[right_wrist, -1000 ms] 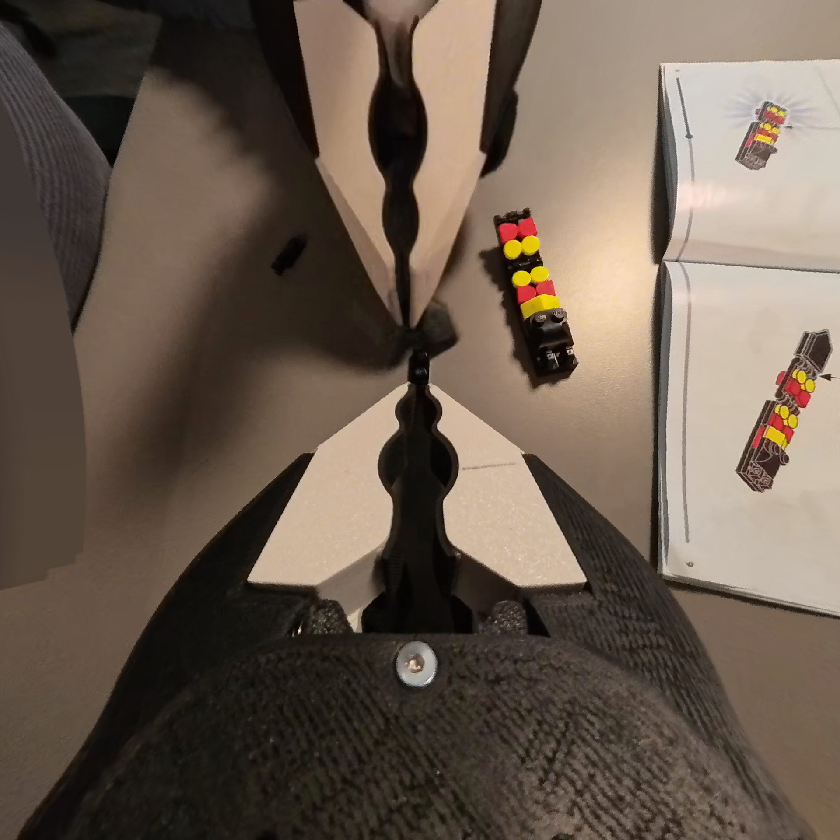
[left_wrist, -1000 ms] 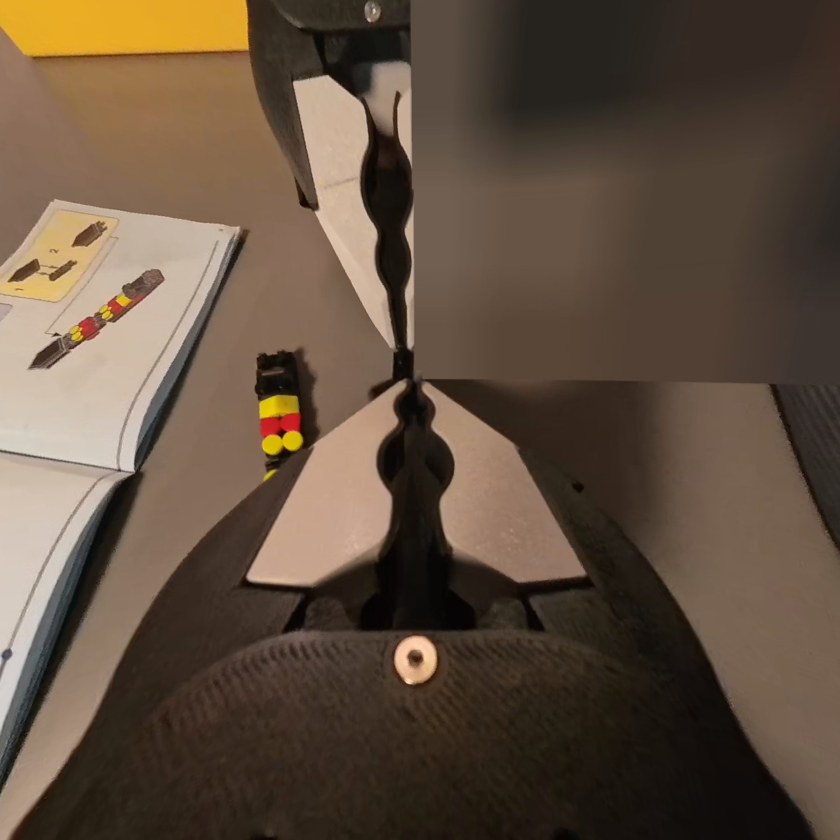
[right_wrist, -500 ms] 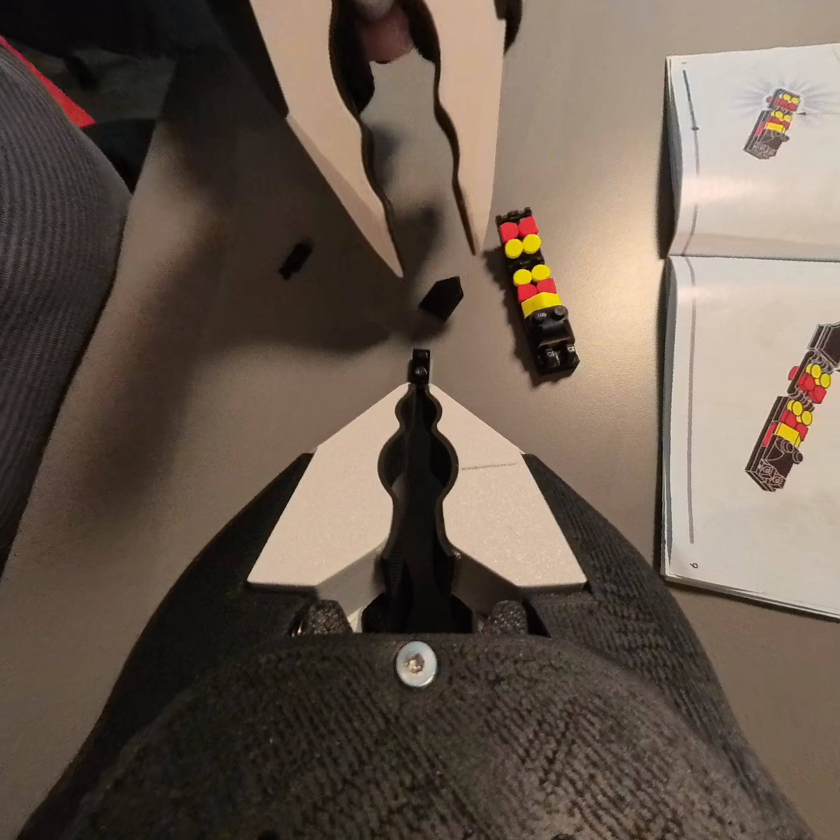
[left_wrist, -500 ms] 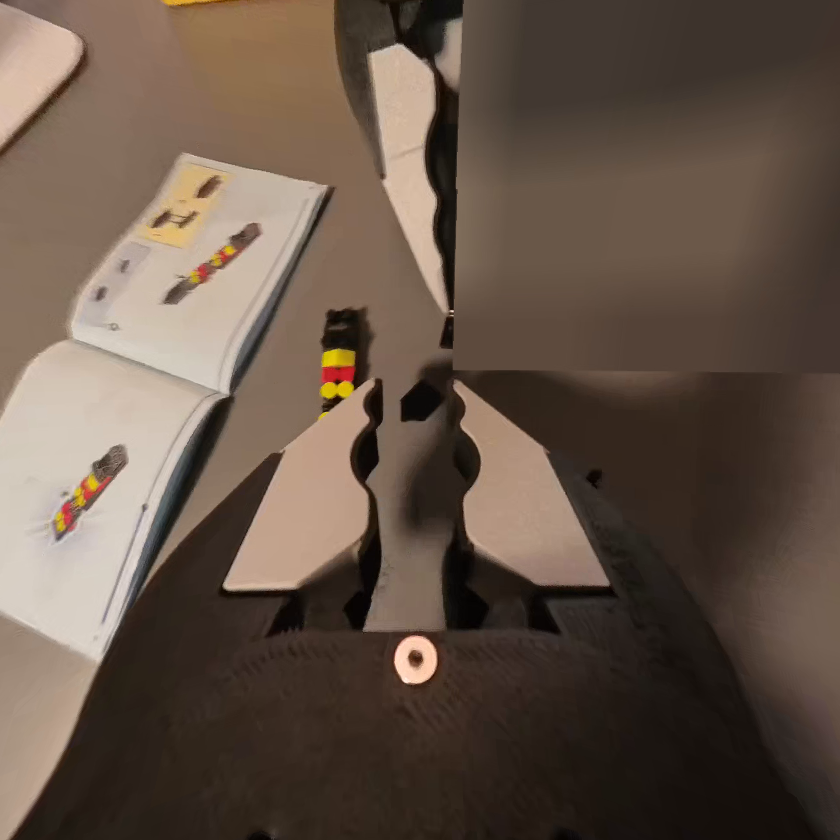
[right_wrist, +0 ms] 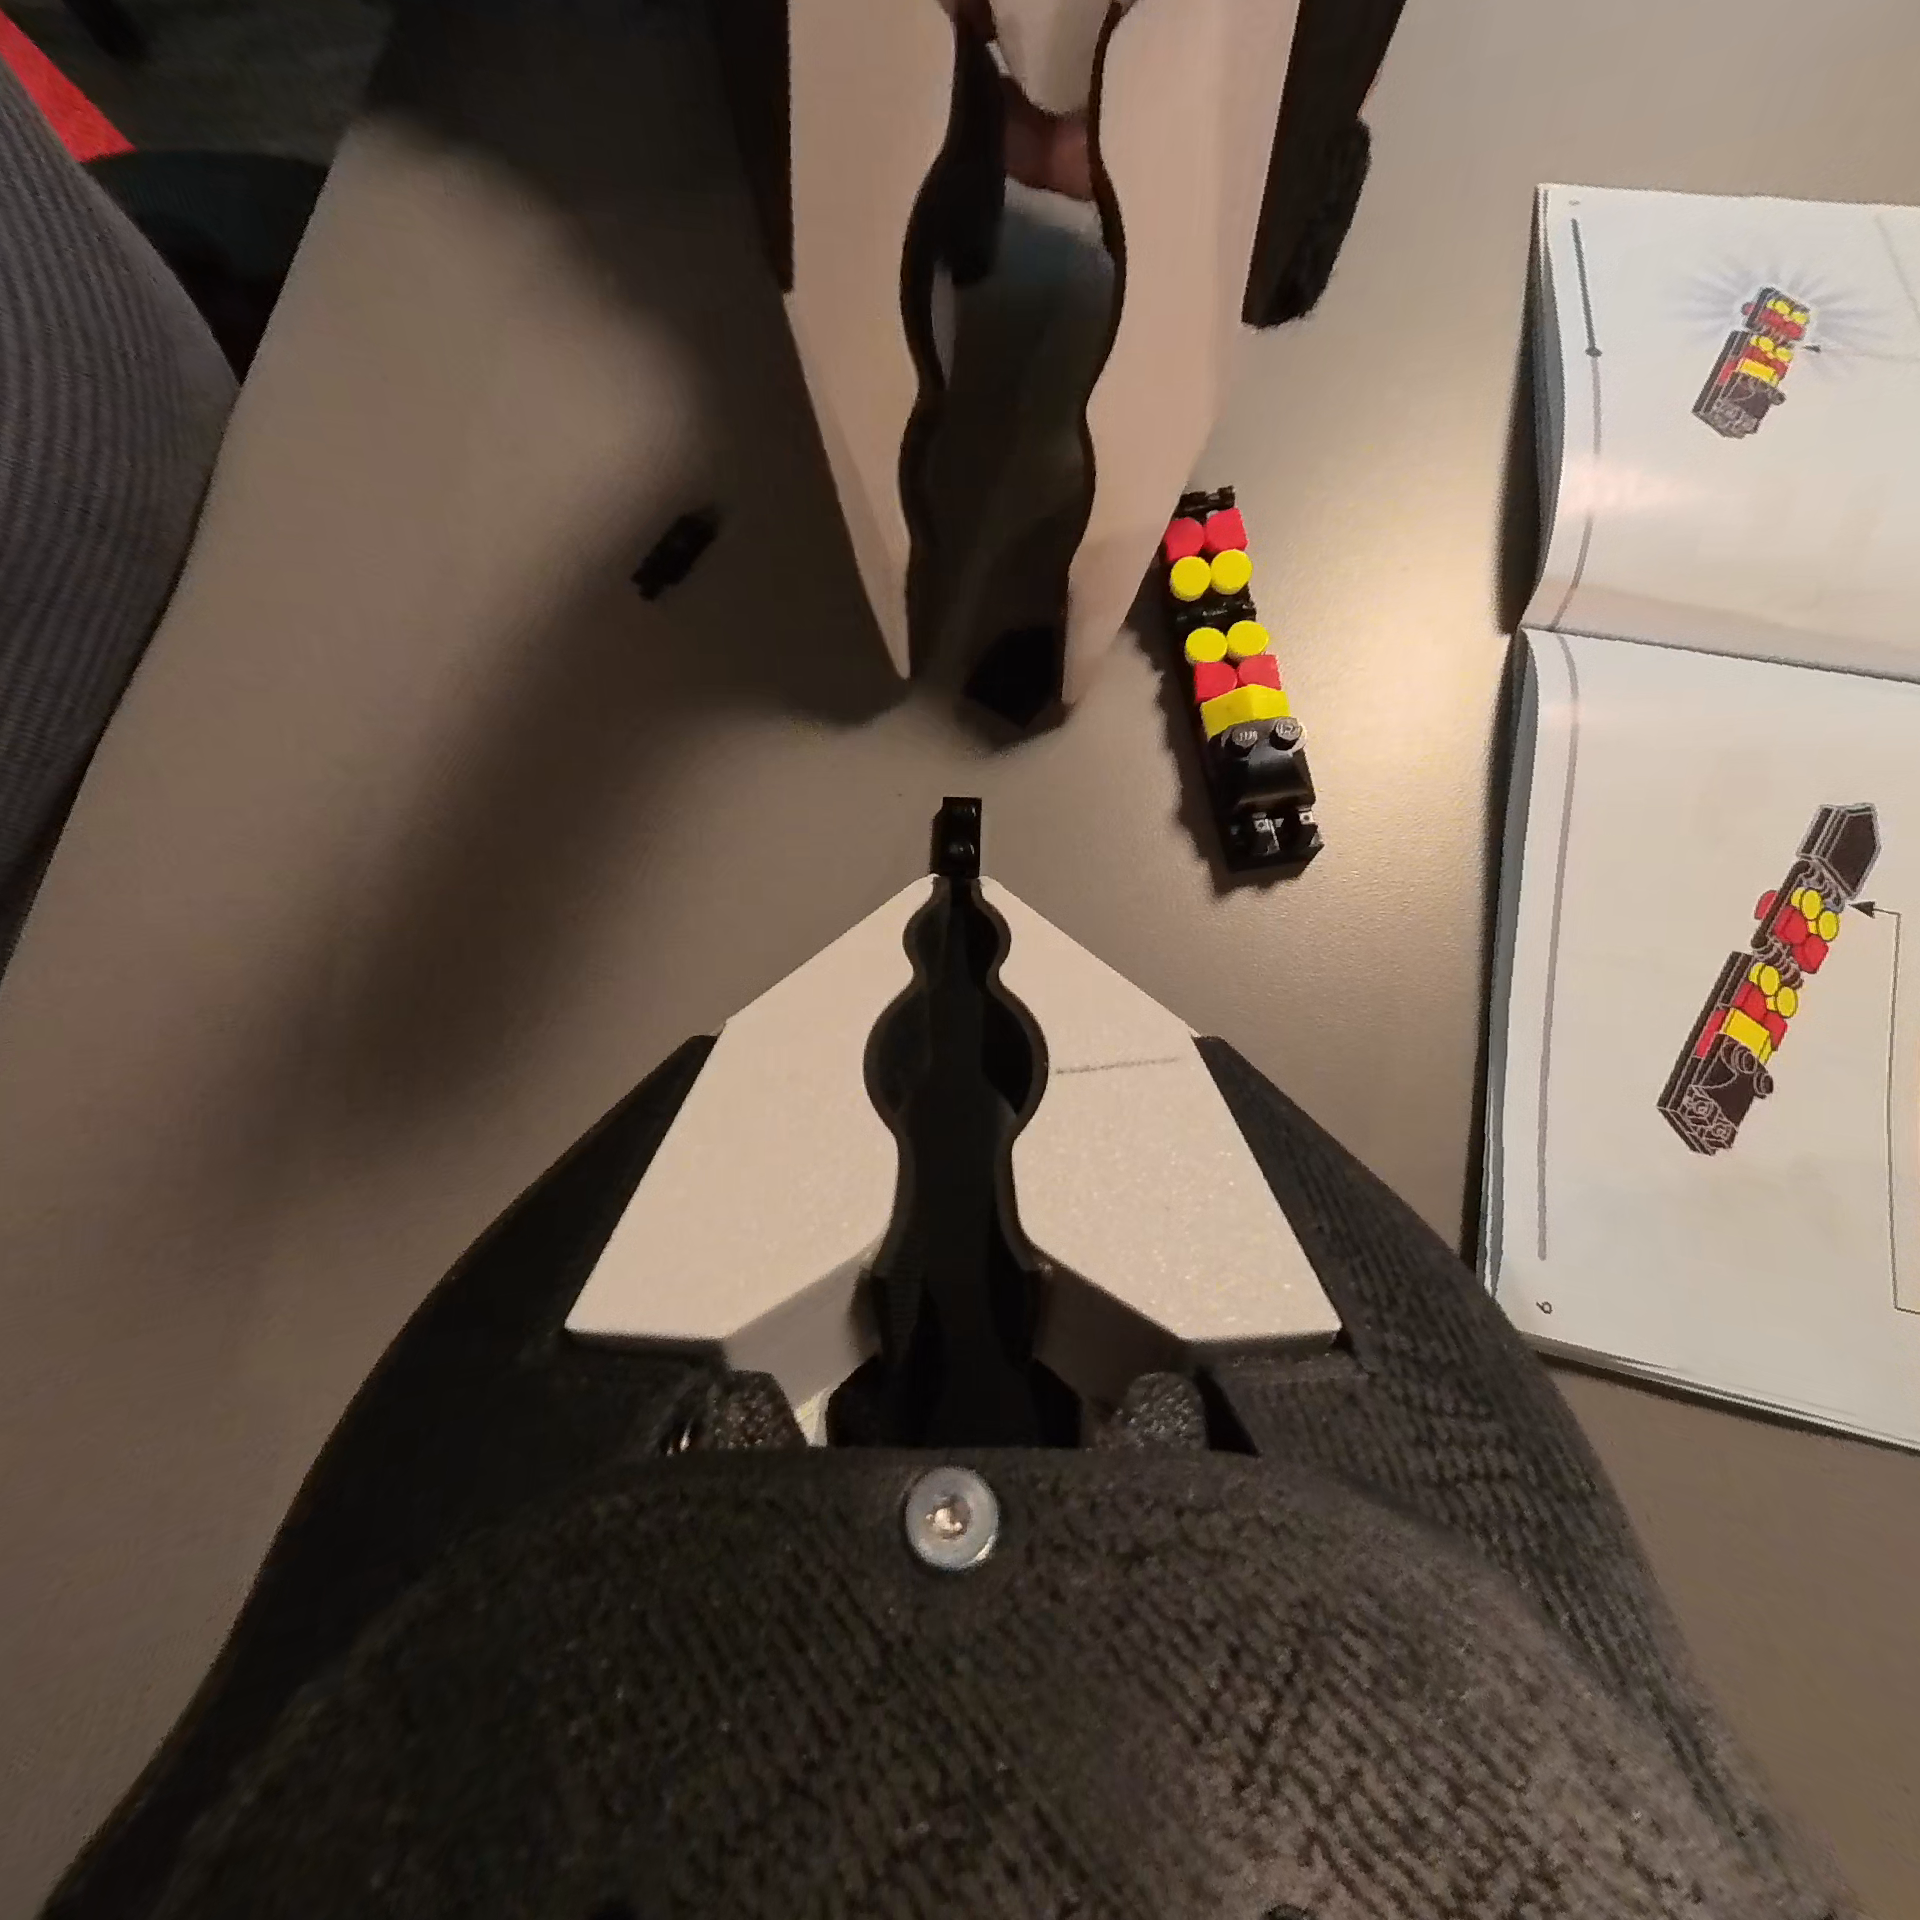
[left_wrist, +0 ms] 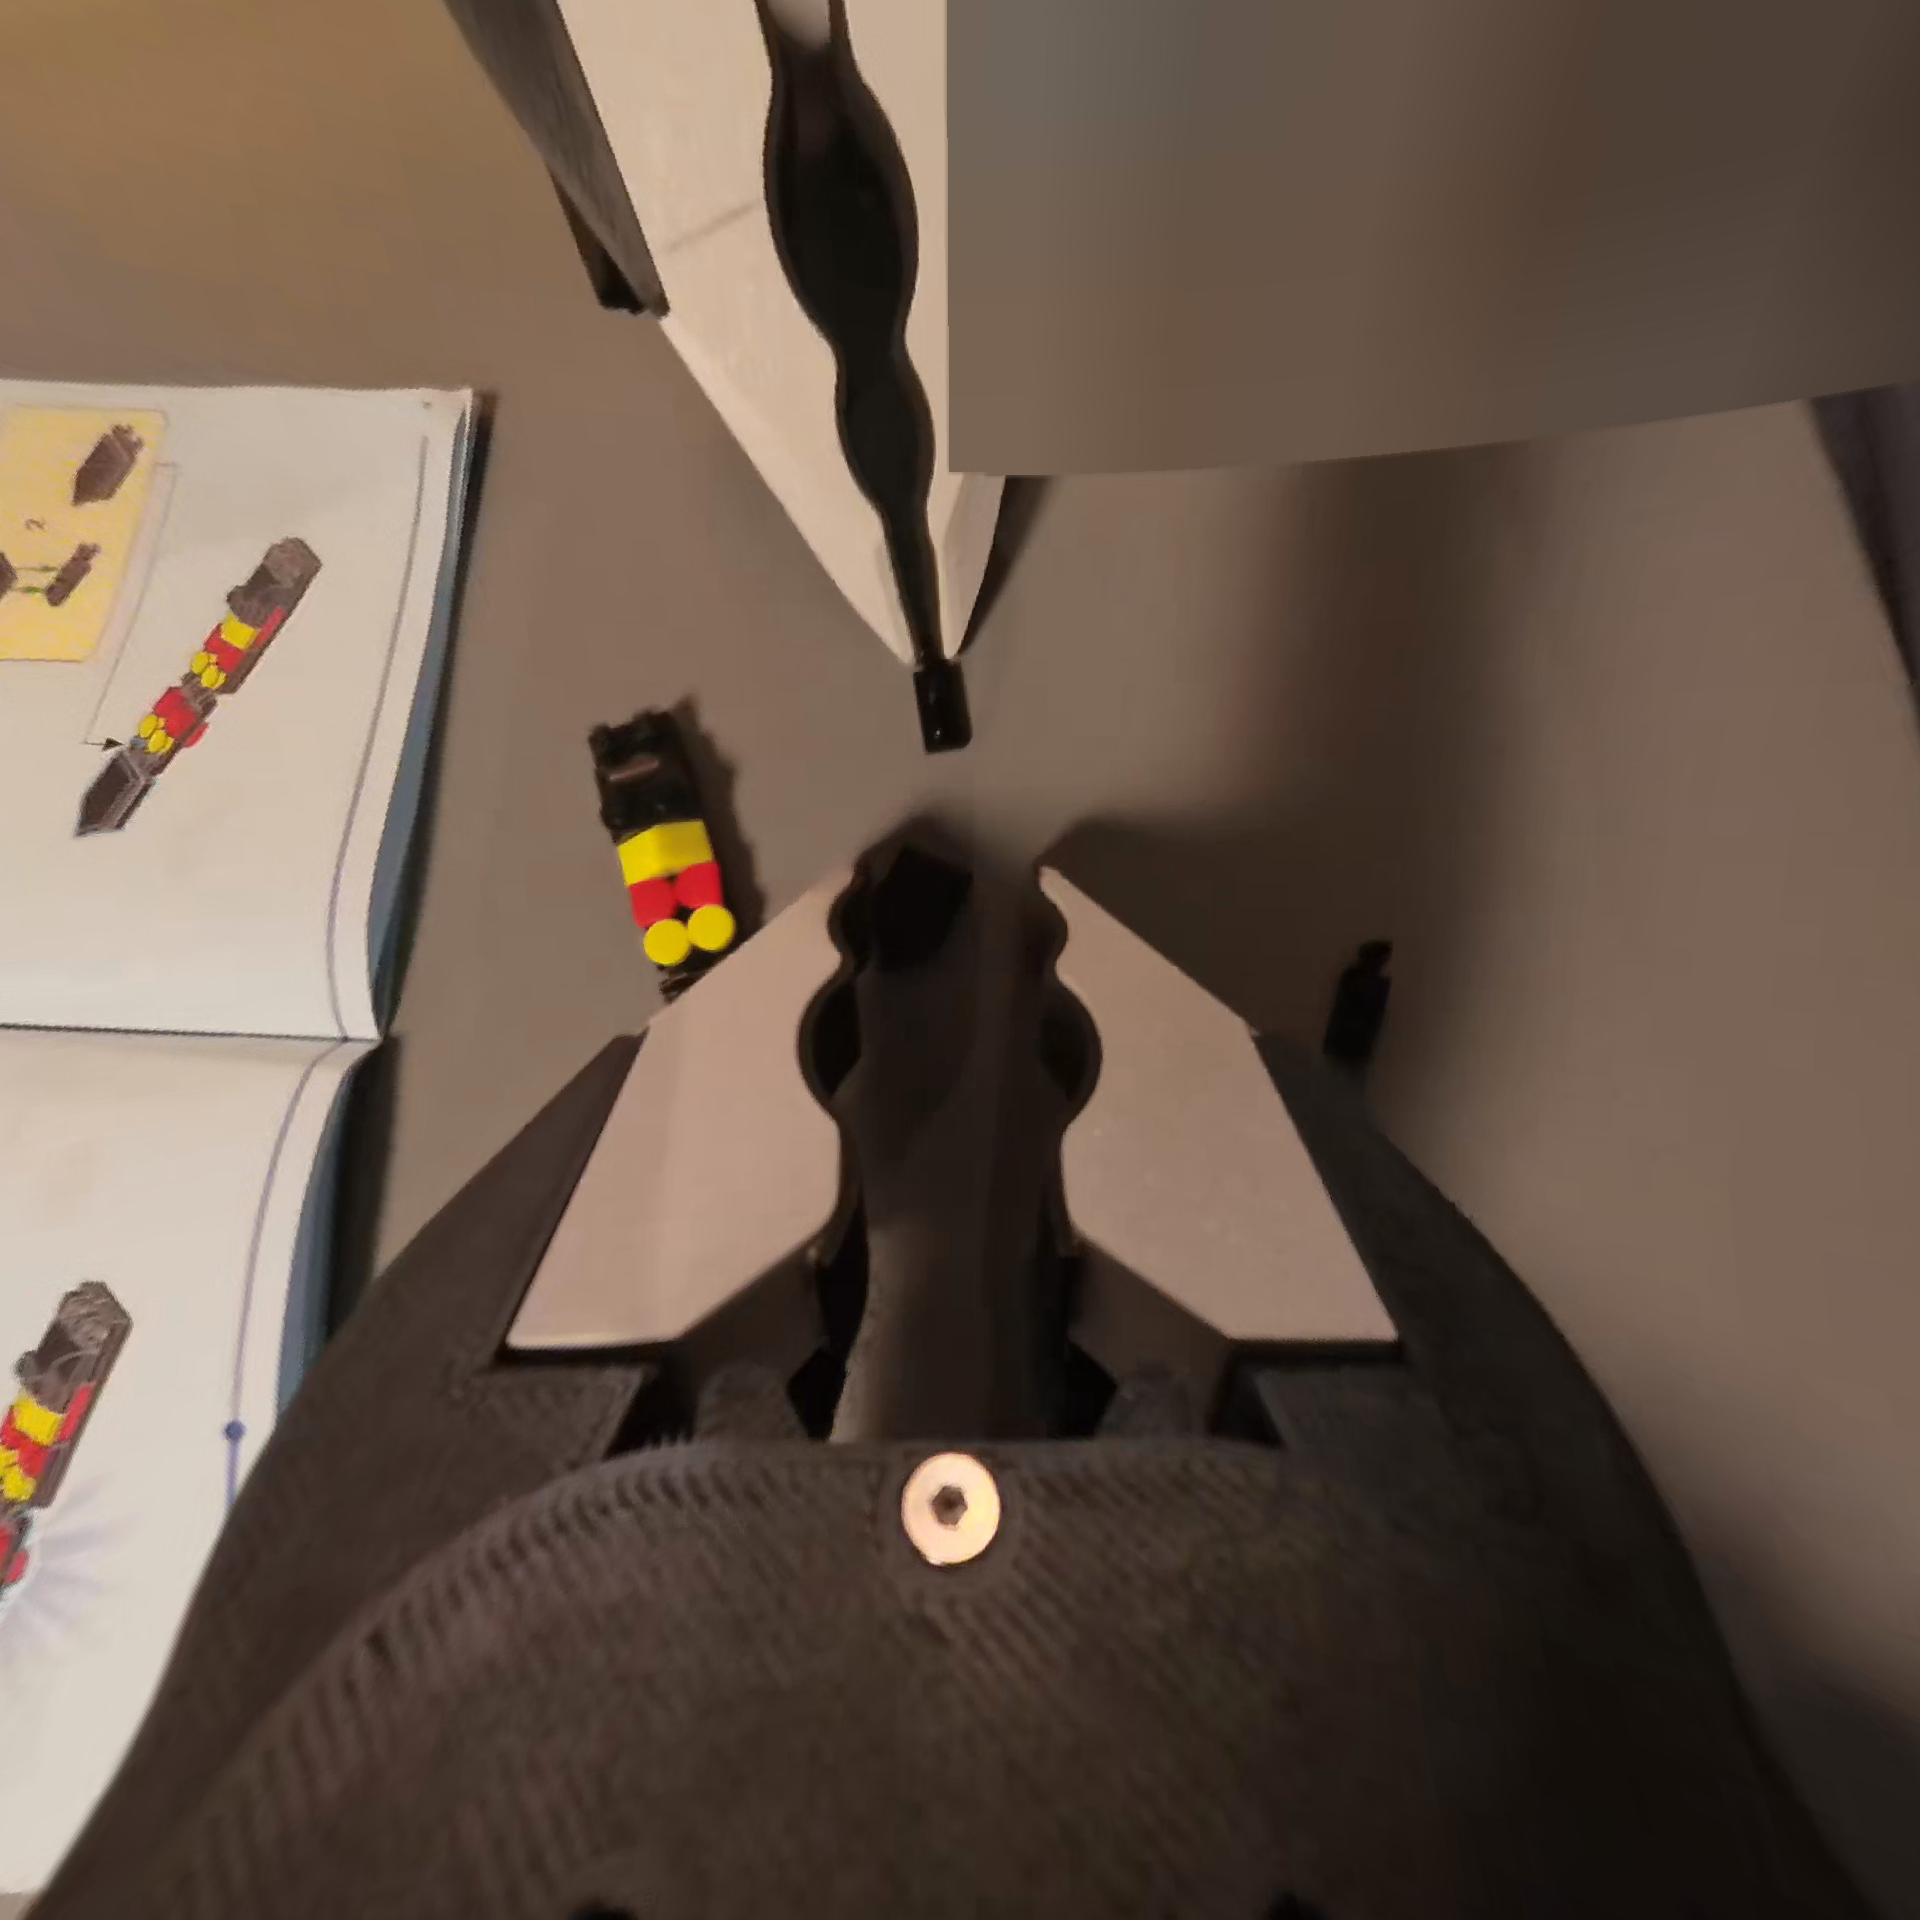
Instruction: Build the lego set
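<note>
My right gripper (right_wrist: 958, 883) is shut on a small black lego piece (right_wrist: 958, 836) that sticks out of its tips; it also shows in the left wrist view (left_wrist: 940, 707). My left gripper (left_wrist: 951, 878) is open, tips down at the table. A black sloped piece (left_wrist: 914, 894) lies between its fingers; the right wrist view shows it there too (right_wrist: 1013, 670). The black build with red and yellow studs (right_wrist: 1242, 686) lies on the table just beside the left gripper (right_wrist: 992, 675). The two grippers face each other tip to tip, a short gap apart.
An open instruction booklet (right_wrist: 1704, 935) lies past the build, at the left in the left wrist view (left_wrist: 208, 727). Another small black piece (right_wrist: 675, 551) lies loose on the grey table (right_wrist: 416, 831). A grey fabric chair edge (right_wrist: 62, 520) is at the table's side.
My left gripper went from shut to open and pulled back from the right gripper's tips. The black sloped piece came to lie on the table, and the left fingers now straddle it.
</note>
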Action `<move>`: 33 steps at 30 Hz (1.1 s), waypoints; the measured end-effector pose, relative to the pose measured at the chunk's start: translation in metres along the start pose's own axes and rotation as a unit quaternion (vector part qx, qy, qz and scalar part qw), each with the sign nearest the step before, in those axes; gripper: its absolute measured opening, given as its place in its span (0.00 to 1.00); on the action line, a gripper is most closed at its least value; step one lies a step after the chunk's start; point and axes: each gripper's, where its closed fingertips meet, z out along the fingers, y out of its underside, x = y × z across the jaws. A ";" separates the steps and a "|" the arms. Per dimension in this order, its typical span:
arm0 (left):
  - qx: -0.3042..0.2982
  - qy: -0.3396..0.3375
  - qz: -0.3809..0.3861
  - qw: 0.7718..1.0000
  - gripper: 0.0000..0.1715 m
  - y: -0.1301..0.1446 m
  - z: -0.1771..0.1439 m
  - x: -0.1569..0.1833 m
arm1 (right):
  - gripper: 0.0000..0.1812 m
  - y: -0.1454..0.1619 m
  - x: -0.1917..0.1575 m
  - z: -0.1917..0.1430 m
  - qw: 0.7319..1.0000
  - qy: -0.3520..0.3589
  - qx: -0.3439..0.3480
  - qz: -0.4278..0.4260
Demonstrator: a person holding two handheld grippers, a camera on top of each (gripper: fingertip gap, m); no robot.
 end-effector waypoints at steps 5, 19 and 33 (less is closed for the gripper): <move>-0.014 0.001 0.003 1.000 0.16 0.003 -0.002 -0.002 | 0.01 0.000 0.000 0.000 1.000 -0.001 0.000 0.000; 0.072 -0.011 -0.058 0.996 0.09 -0.031 -0.004 -0.002 | 0.01 0.000 -0.001 0.000 1.000 -0.003 0.000 -0.001; 0.155 0.160 -0.372 0.901 0.09 -0.040 -0.003 -0.006 | 0.00 -0.009 -0.009 -0.006 0.985 -0.098 0.037 0.137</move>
